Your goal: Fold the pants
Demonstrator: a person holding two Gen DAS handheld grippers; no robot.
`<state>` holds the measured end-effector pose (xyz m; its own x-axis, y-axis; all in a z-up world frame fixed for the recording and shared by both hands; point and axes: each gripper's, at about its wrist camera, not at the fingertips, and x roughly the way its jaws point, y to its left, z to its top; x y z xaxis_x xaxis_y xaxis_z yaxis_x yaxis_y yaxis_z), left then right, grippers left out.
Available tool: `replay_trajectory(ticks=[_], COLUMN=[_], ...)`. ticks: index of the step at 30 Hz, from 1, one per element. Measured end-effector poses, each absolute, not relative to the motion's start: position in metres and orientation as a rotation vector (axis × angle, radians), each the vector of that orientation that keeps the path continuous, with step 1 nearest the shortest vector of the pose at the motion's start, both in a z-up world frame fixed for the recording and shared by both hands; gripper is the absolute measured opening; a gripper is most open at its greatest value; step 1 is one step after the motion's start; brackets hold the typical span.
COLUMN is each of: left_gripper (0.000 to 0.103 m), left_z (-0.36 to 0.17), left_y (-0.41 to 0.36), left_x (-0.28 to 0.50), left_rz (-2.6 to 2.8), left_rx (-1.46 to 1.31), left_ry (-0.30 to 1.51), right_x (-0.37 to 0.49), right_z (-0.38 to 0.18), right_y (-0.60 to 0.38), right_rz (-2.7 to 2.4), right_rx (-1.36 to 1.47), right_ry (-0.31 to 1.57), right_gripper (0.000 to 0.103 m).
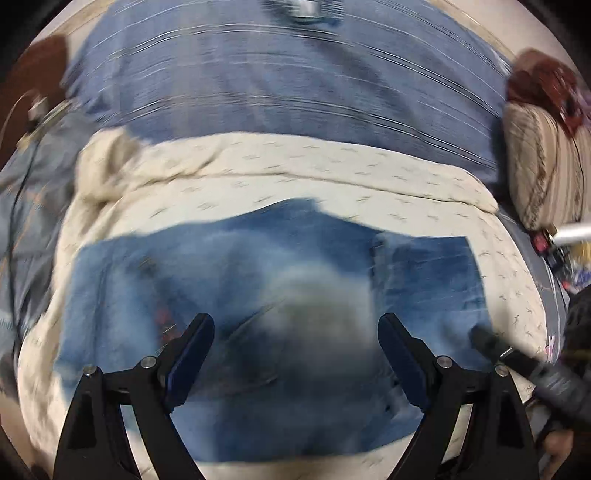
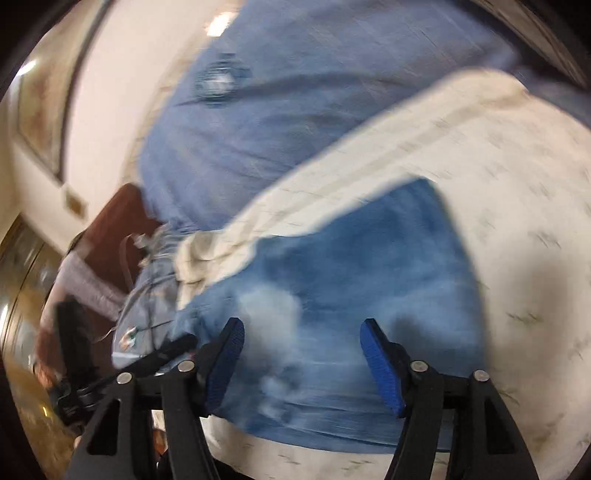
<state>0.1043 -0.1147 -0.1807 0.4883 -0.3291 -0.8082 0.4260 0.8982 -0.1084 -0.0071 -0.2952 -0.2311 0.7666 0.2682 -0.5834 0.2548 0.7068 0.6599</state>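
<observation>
Blue jeans (image 1: 258, 295) lie folded in a flat rectangle on a cream patterned blanket (image 1: 295, 170). My left gripper (image 1: 297, 328) is open and empty, hovering just above the middle of the jeans. The tip of the other gripper (image 1: 491, 343) shows at the jeans' right edge in the left wrist view. In the right wrist view the jeans (image 2: 351, 277) fill the centre on the cream blanket (image 2: 517, 184). My right gripper (image 2: 303, 332) is open and empty above them. Both views are blurred by motion.
A blue striped bedsheet (image 1: 295, 85) covers the bed beyond the blanket. A striped pillow (image 1: 539, 162) lies at the right. A small silver object (image 1: 306, 9) rests on the sheet at the far side. A wall and brown furniture (image 2: 110, 229) stand at the left.
</observation>
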Motion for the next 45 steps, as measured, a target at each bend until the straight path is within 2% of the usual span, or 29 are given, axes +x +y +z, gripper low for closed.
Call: replay_trajectory(ticks=[2,5,6,12,17,20,24,27,30,33,40,45], left_gripper=[0.090,0.090,0.090,0.091,0.092,0.090,0.090,0.090,0.090,0.091,0.091,0.091], left_z=[-0.184,-0.194,-0.199,-0.238,-0.240,-0.233,-0.203,-0.195,-0.212,-0.247,-0.215,-0.181], left_y=[-0.143,-0.179,-0.191,-0.233,-0.241,-0.237,-0.207,-0.192,-0.185,-0.180,-0.125,-0.029], left_x=[0.115,0.134,0.142,0.179,0.188,0.189,0.172,0.145,0.131,0.121,0.106,0.105], left_rz=[-0.505,-0.517,-0.507,-0.388,-0.347,-0.342,-0.357,-0.351,-0.288,-0.269,-0.298,-0.179], left_rx=[0.107,0.119,0.135,0.283,0.313,0.294,0.211,0.308,0.438,0.563,0.411,0.251], left_ry=[0.972,1.010,1.020,1.075,1.001,1.018,0.953,0.900,0.904,0.999,0.958,0.889], right_x=[-0.006,-0.001,0.001,-0.003,-0.005,-0.006,-0.015,-0.014,-0.001,-0.001,0.008,0.028], right_z=[-0.242,-0.248,-0.250,-0.249,-0.248,-0.248,-0.243,-0.241,-0.250,-0.242,-0.224,-0.235], right_y=[-0.298,-0.298,-0.294,-0.278,-0.274,-0.277,-0.290,-0.290,-0.276,-0.265,-0.261,-0.220], right_rz=[-0.036,-0.046,-0.045,-0.015,0.031,0.052,0.091,0.070,0.066,0.054,0.002,0.077], right_rx=[0.772,0.675,0.646,0.457,0.393,0.406,0.504,0.486,0.437,0.371,0.385,0.271], right_ry=[0.773,0.831,0.839,0.848,0.852,0.848,0.802,0.788,0.862,0.832,0.711,0.829], right_gripper=[0.048,0.033,0.032,0.033,0.033,0.034,0.034,0.034,0.034,0.034,0.034,0.034])
